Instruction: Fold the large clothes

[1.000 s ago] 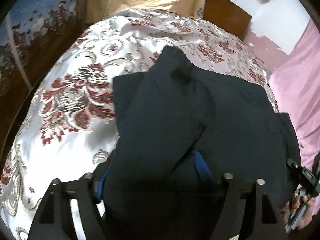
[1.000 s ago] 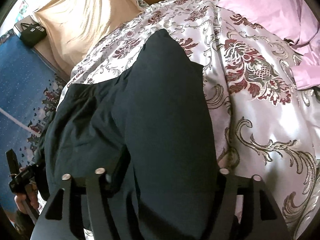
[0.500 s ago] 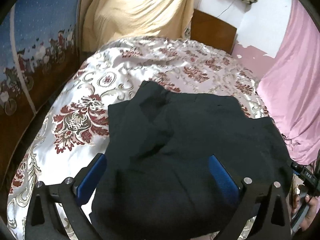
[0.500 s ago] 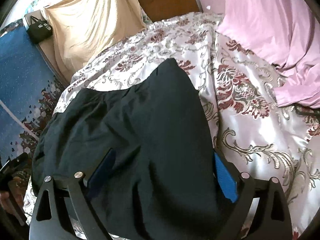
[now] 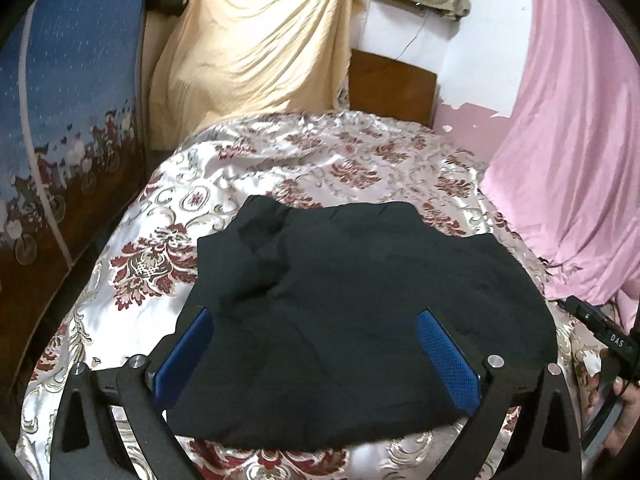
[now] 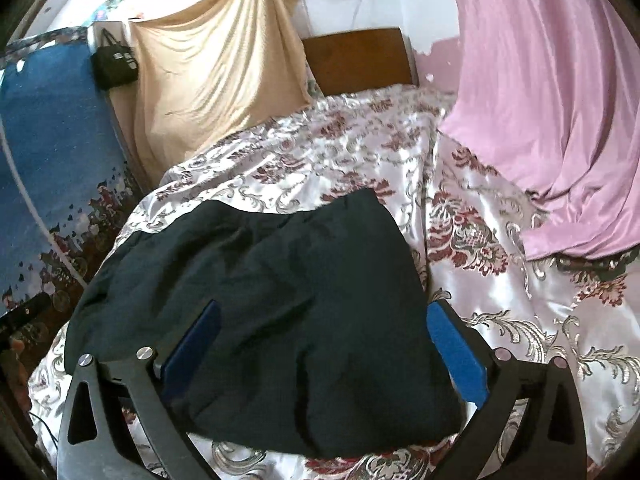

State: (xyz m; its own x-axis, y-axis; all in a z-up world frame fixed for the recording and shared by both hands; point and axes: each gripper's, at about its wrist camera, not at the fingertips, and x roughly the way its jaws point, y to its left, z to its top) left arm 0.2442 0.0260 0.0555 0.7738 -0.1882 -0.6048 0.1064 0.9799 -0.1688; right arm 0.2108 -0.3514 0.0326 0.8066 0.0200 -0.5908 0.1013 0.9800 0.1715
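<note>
A dark navy garment (image 5: 352, 304) lies folded in a thick, roughly rectangular pile on the floral satin bedspread (image 5: 160, 240). It also shows in the right wrist view (image 6: 272, 304). My left gripper (image 5: 316, 320) is open and empty, its blue pads (image 5: 444, 356) spread wide above the garment's near part. My right gripper (image 6: 324, 312) is open and empty too, held above the garment's near right part, with its blue pads (image 6: 456, 348) apart. The garment's near edge rests free on the bed.
A pink cloth (image 6: 560, 120) drapes over the bed's right side. A beige cloth (image 5: 256, 44) hangs at the head, beside a wooden headboard (image 5: 392, 80). A blue patterned panel (image 5: 68, 120) stands along the left. The other gripper's handle (image 5: 600, 332) shows at the right edge.
Both grippers opened, let go of the garment and pulled back and up. The garment now lies flat on the bed.
</note>
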